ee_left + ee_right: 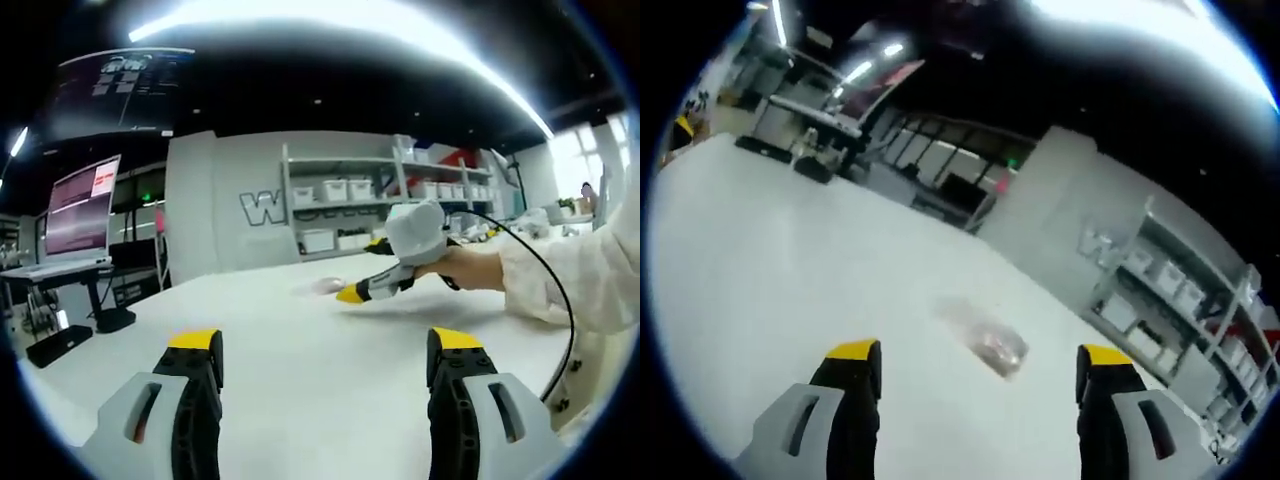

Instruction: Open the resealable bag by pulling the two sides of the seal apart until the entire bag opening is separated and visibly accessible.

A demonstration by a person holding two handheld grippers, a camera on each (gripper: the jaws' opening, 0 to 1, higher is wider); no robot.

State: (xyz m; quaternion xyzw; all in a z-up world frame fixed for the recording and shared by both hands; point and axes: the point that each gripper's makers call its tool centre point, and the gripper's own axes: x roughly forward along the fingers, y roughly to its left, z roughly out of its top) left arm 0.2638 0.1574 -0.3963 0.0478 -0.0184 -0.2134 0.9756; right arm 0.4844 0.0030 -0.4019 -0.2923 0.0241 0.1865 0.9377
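A small clear resealable bag lies flat on the white table, a short way beyond my right gripper, whose yellow-tipped jaws stand wide apart with nothing between them. In the left gripper view the same bag is a faint pale patch far across the table. My left gripper is open and empty, well short of it. The right gripper enters that view from the right, held in a person's hand, its yellow tips pointing at the bag.
A monitor on a stand sits off the table's left end. White shelving with storage bins lines the far wall. A black cable trails from the right gripper past a white sleeve.
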